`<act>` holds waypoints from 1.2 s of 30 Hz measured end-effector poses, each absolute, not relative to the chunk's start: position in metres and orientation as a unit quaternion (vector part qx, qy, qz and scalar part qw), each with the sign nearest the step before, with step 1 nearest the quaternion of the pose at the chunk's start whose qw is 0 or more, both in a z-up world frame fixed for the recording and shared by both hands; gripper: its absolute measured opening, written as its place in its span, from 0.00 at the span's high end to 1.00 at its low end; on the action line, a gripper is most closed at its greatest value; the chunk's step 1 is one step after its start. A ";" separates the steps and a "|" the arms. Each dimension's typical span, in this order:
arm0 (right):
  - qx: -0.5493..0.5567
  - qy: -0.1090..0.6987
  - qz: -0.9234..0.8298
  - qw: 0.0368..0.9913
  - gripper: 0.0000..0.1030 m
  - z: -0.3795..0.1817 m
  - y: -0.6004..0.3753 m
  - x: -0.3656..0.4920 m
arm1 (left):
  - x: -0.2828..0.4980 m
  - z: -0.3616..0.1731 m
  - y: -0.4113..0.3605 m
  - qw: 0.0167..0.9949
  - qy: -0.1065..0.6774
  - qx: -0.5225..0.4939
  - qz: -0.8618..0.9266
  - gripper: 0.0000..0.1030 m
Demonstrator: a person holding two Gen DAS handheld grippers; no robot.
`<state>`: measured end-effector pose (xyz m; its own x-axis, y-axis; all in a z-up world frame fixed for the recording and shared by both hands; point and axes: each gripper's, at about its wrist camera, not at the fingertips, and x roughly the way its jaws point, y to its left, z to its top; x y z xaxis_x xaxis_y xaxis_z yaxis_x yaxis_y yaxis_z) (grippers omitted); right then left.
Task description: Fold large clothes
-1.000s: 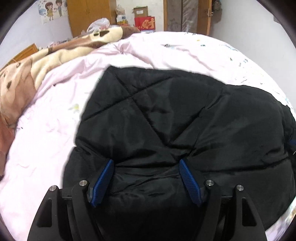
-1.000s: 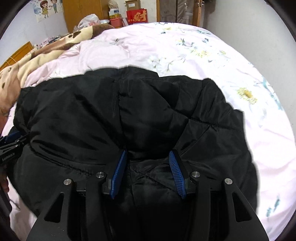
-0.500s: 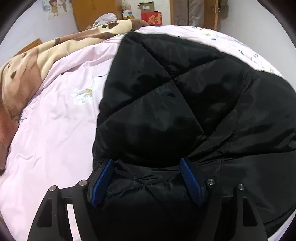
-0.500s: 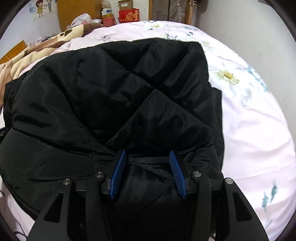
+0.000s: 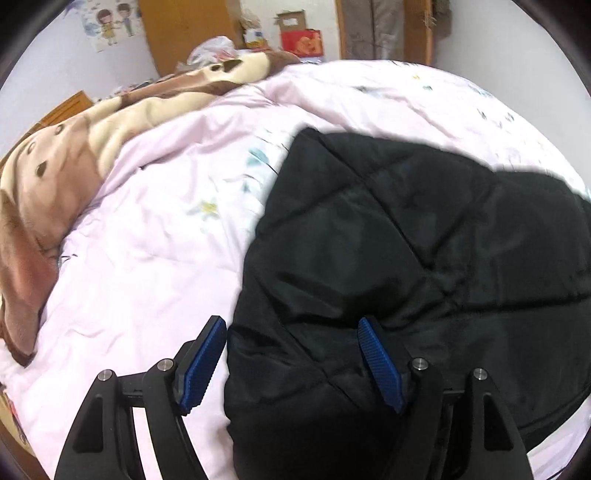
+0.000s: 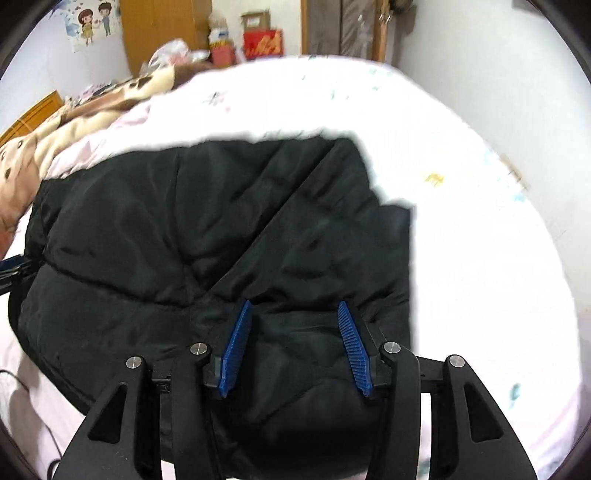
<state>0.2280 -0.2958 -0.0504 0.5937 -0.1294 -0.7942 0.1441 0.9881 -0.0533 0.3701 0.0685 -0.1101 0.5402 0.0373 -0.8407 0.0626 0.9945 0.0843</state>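
Observation:
A black quilted jacket lies folded over itself on the pink bedsheet; it also fills the right wrist view. My left gripper is open, its jaws wide apart over the jacket's near left edge, with the left finger over bare sheet. My right gripper is open above the jacket's near right part, with fabric lying between its blue pads, not pinched. The left gripper's tip shows at the far left of the right wrist view.
A brown and cream blanket is bunched along the bed's left side. A wooden wardrobe, boxes and bags stand at the far wall. Bare sheet lies right of the jacket.
Both grippers carried the jacket's near edge up and forward over the far part, then let go and pulled back. The fold now lies flat. The left gripper has shifted left.

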 end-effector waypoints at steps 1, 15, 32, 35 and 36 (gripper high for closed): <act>0.011 0.437 -0.072 0.896 0.52 -0.045 -0.296 0.231 | 0.375 -0.106 0.071 0.875 0.483 0.038 -0.010 0.28; 0.043 0.551 -0.013 0.833 0.50 -0.096 -0.273 0.350 | 0.450 -0.141 0.032 0.829 0.555 0.069 -0.025 0.28; 0.087 0.508 0.021 0.857 0.46 -0.039 -0.285 0.307 | 0.428 -0.099 0.076 0.837 0.535 -0.012 -0.111 0.22; 0.098 0.484 0.022 0.869 0.34 -0.026 -0.306 0.273 | 0.413 -0.099 0.109 0.832 0.539 -0.058 -0.122 0.18; 0.105 0.480 0.020 0.870 0.34 -0.026 -0.312 0.269 | 0.411 -0.101 0.117 0.828 0.543 -0.061 -0.124 0.18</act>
<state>0.2685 -0.3123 -0.0264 0.5378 0.1367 -0.8319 0.0659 0.9769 0.2032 0.4113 0.1173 -0.1011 0.3787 -0.2709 -0.8850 0.1388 0.9620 -0.2351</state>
